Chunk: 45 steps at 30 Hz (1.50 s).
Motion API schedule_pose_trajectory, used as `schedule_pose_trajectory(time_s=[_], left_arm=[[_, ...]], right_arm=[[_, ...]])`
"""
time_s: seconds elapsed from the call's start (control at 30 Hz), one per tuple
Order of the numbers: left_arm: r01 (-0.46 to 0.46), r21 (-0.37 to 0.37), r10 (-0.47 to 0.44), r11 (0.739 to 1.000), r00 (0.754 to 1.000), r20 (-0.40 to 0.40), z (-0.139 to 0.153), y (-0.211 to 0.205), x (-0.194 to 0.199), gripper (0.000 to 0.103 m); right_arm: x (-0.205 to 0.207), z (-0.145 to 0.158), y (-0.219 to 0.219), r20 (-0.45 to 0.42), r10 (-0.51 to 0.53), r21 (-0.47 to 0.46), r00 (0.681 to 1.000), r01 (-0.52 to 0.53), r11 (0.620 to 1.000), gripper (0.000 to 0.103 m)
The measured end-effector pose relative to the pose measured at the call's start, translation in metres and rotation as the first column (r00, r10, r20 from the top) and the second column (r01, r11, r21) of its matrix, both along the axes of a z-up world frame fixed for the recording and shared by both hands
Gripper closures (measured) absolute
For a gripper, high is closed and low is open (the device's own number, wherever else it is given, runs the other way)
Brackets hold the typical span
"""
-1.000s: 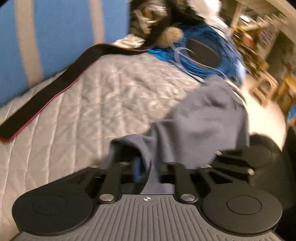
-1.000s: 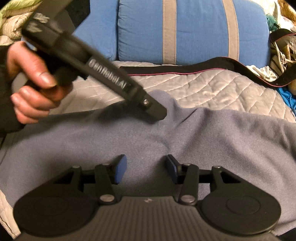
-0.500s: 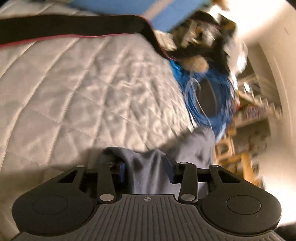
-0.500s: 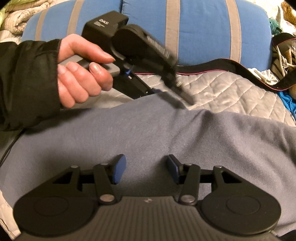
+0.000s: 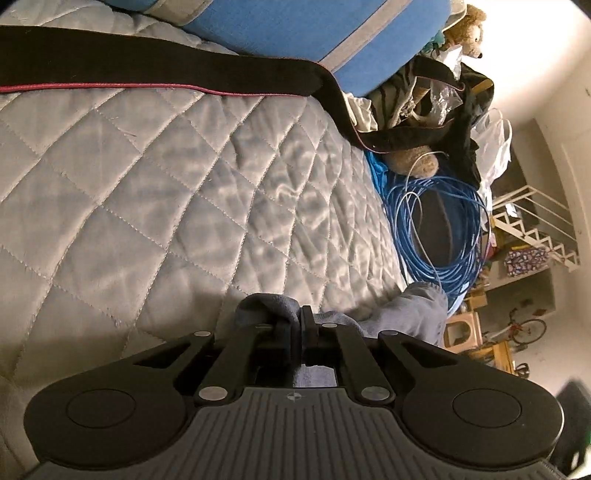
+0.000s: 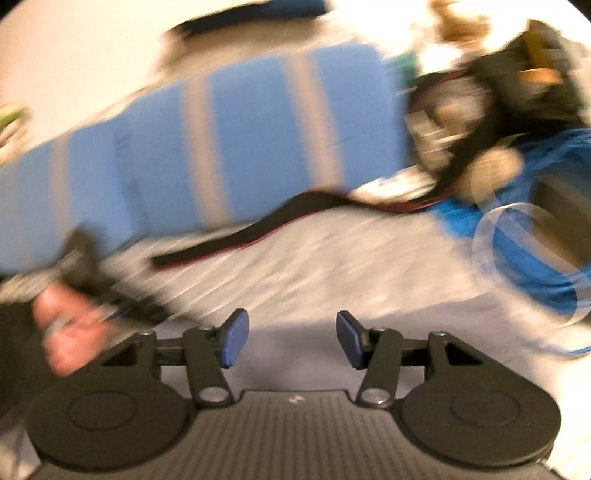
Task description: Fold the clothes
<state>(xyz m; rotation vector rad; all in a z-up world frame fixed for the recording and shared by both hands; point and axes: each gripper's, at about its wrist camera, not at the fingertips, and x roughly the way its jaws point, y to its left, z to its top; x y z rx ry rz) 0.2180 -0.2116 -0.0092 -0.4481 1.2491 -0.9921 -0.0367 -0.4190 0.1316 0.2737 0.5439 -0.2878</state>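
Grey garment point(image 5: 413, 314) pinched in left claw point(image 5: 297, 325).

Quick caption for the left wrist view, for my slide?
Left gripper shut on a fold of grey cloth over the quilted bedspread.

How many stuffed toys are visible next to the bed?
2: one teddy bear at the top of the clutter pile, another plush lower, beside the blue cable coil. More may be hidden.

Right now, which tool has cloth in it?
The left tool: its fingers are shut on a fold of the grey garment. The right tool is open, nothing between its blue pads.
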Motion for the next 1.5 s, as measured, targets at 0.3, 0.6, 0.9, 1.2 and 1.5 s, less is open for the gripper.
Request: schedule_pose_trajectory(time_s=[0.3,0.6,0.9,1.2,1.5], left_arm=[[-0.017,0.008,0.017,1.000,1.000,0.022,0.004,0.001,-0.006,0.099],[-0.013,0.017,0.012,1.000,0.999,0.037,0.002,0.003,-0.003,0.099],[-0.008,0.009,0.008,1.000,1.000,0.009,-0.005,0.005,0.006,0.099],[0.046,0.010,-0.044,0.999,0.993,-0.113,-0.014,0.001,0.025,0.097],[-0.078,0.042,0.078,0.996,0.997,0.011,0.024,0.036,0.025,0.050]], right_arm=[[0.022,-0.034,-0.110,-0.104,-0.296,0.010,0.950,0.299,0.954,0.039],[0.021,-0.072,-0.139,-0.182,-0.304,0.130,0.935,0.329,0.935,0.096],[0.023,-0.067,-0.139,-0.180,-0.300,0.030,0.937,0.310,0.950,0.095],[0.027,-0.036,-0.116,-0.159,-0.314,-0.174,0.936,0.286,0.942,0.048],[0.029,0.003,-0.024,-0.097,-0.050,-0.203,0.994,0.029,0.979,0.019]])
